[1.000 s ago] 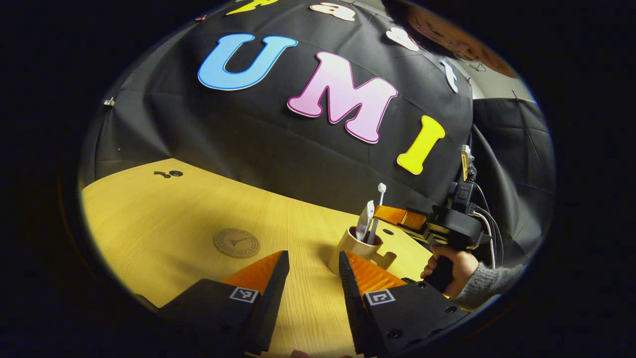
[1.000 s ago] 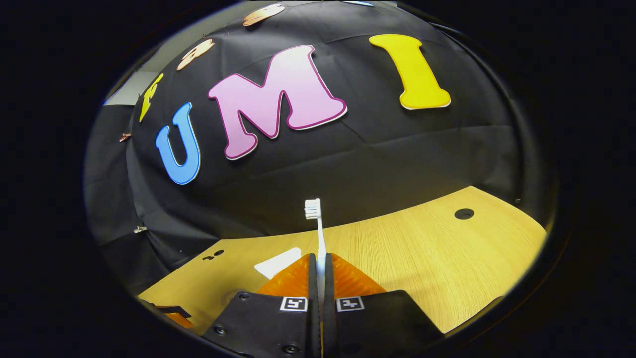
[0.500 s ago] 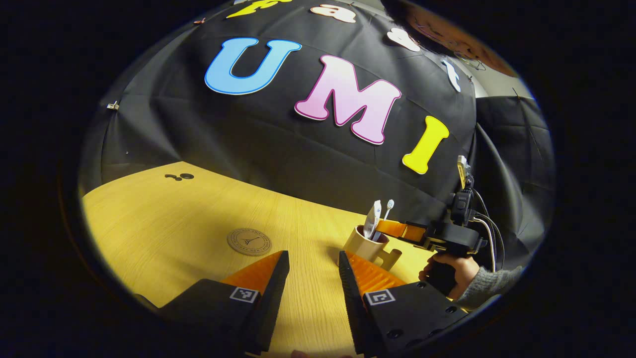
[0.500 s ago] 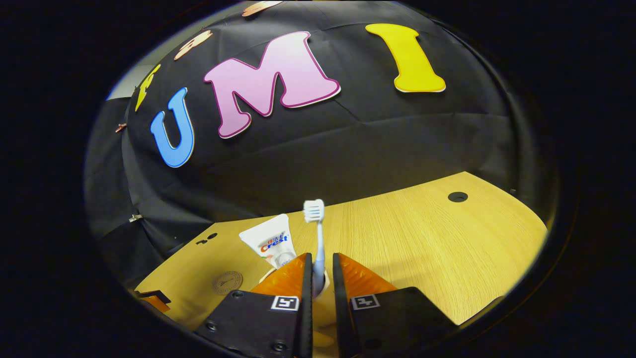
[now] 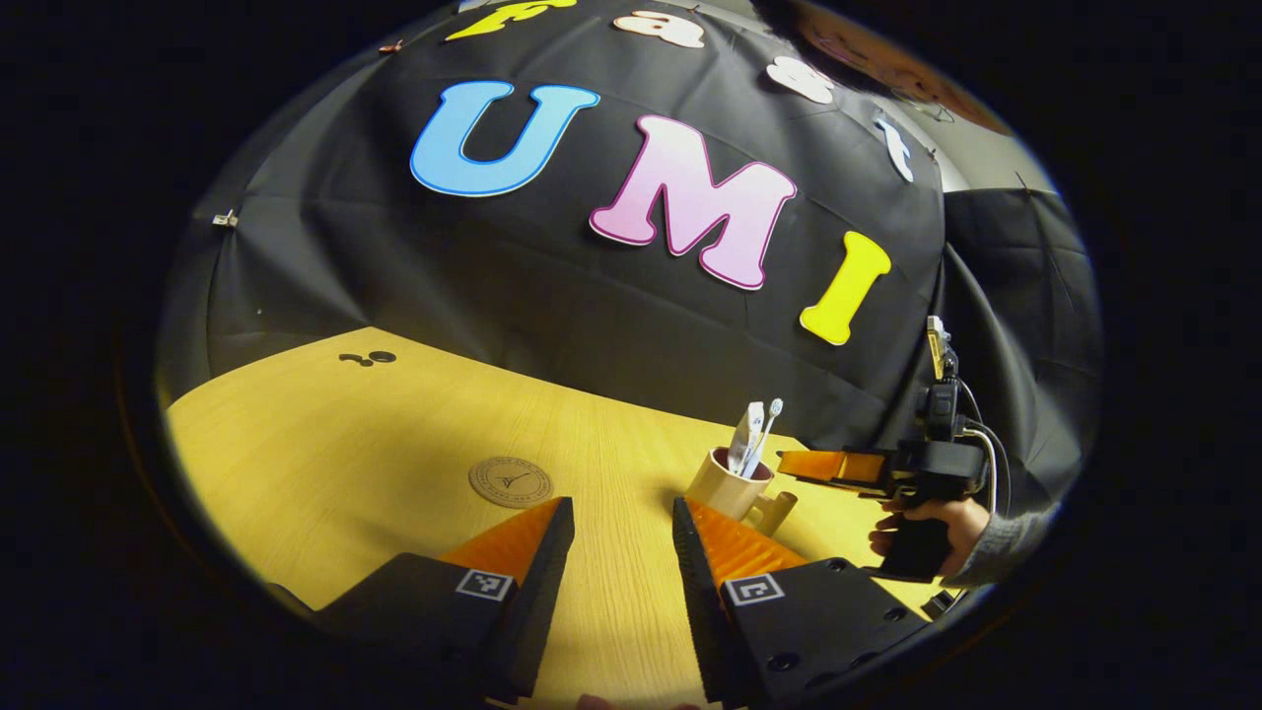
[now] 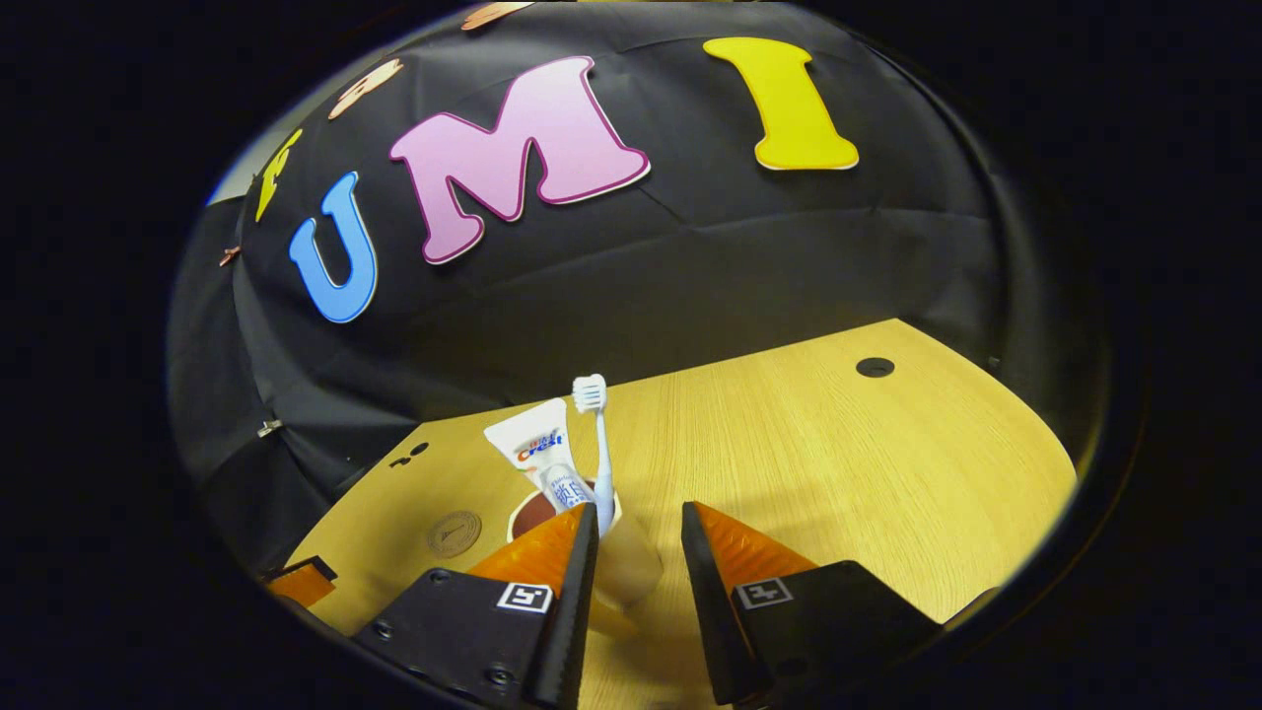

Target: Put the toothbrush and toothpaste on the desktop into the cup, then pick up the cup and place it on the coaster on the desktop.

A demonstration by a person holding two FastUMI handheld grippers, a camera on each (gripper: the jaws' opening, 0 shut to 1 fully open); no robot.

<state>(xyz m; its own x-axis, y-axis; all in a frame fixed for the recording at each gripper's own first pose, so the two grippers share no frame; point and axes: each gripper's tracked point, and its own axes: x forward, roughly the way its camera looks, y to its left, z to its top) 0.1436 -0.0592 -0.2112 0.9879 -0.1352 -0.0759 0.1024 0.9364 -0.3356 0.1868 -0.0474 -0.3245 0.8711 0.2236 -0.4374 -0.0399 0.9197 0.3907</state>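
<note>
The toothbrush [image 6: 598, 454] and toothpaste [image 6: 540, 456] stand in the cup [image 5: 728, 485] on the worktop [image 5: 325, 444]. The right gripper [image 6: 636, 537] hangs just above the cup, jaws parted and empty; the left gripper [image 5: 621, 528] waits nearby, jaws apart. The next step is probably gripping the cup and carrying it to the coaster [image 5: 510, 481].

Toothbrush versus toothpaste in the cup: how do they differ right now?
The toothbrush is a thin stick topped with bristles; the toothpaste is a broad flat printed tube. The toothbrush stands nearly upright and reaches slightly higher; the toothpaste leans away from it. Both stand in the cup.
</note>
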